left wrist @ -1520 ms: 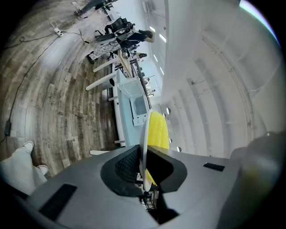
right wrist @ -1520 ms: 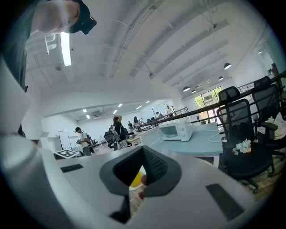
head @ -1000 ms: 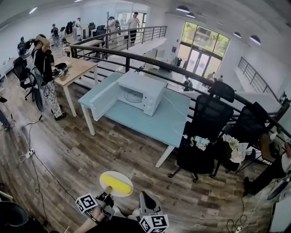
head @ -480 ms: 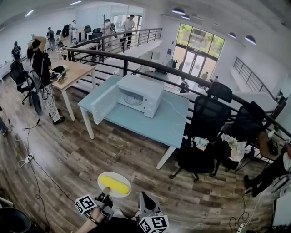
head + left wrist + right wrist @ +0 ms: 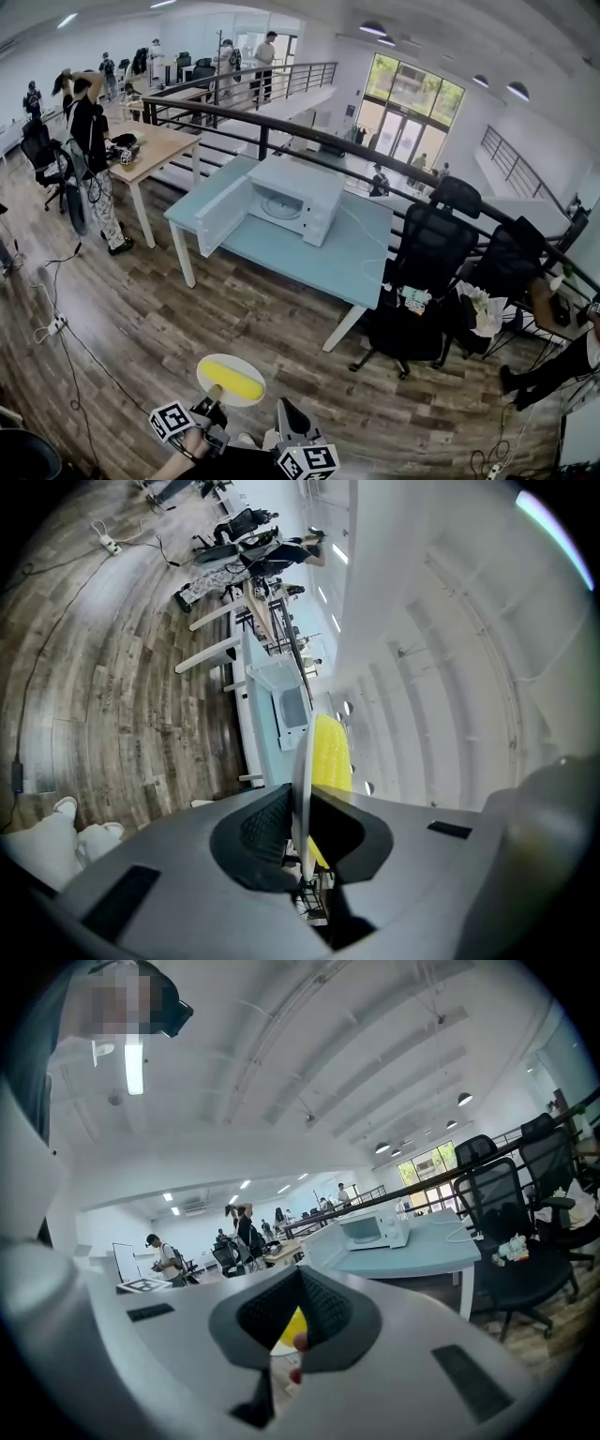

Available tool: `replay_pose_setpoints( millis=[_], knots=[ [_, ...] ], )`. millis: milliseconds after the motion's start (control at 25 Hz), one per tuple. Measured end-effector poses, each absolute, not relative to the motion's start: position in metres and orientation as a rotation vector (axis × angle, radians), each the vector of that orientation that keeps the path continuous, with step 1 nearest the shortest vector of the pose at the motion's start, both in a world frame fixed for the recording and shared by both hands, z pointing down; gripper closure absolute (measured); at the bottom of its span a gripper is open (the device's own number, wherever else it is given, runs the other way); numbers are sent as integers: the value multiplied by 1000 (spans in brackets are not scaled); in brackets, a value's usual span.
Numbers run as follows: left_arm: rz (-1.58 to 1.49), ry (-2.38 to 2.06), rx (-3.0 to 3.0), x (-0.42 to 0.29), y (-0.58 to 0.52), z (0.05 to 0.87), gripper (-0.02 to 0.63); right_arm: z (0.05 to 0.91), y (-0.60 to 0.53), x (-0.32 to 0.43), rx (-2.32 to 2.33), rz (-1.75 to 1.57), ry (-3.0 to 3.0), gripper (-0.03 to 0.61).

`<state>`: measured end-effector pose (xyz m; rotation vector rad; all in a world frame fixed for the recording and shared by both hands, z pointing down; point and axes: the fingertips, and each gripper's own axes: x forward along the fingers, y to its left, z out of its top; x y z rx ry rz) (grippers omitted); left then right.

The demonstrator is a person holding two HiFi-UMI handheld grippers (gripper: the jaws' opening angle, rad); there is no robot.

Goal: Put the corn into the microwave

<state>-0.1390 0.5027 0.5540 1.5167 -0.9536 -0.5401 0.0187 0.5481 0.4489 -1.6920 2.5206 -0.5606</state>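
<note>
A yellow corn cob (image 5: 236, 380) lies on a white plate (image 5: 217, 366) low in the head view. My left gripper (image 5: 214, 401) is shut on the plate's near rim. In the left gripper view the plate (image 5: 302, 761) stands edge-on between the pads, with the corn (image 5: 331, 757) beside it. My right gripper (image 5: 281, 405) is beside it on the right, shut and empty; its tips (image 5: 300, 1274) meet. The white microwave (image 5: 300, 192) stands on a light blue table (image 5: 328, 258) some way ahead. Its door (image 5: 223, 214) hangs open to the left. The microwave (image 5: 375, 1227) also shows in the right gripper view.
Wood floor lies between me and the table. Two black office chairs (image 5: 422, 272) stand at the table's right end. A dark railing (image 5: 309, 127) runs behind it. At the left a person (image 5: 94, 159) stands by a wooden desk (image 5: 155, 141), and a cable (image 5: 56, 323) trails on the floor.
Both grippers and the plate with the corn have moved a little toward the blue table, and the grip is unchanged. The microwave sits slightly nearer in the head view.
</note>
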Motion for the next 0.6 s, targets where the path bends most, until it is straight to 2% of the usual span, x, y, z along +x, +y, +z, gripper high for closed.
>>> replay_pose_setpoints(
  millis=[600],
  knots=[
    [-580,-990,1501,-155,452,552,578,443,490,7,-1643,-477,2554,571]
  ],
)
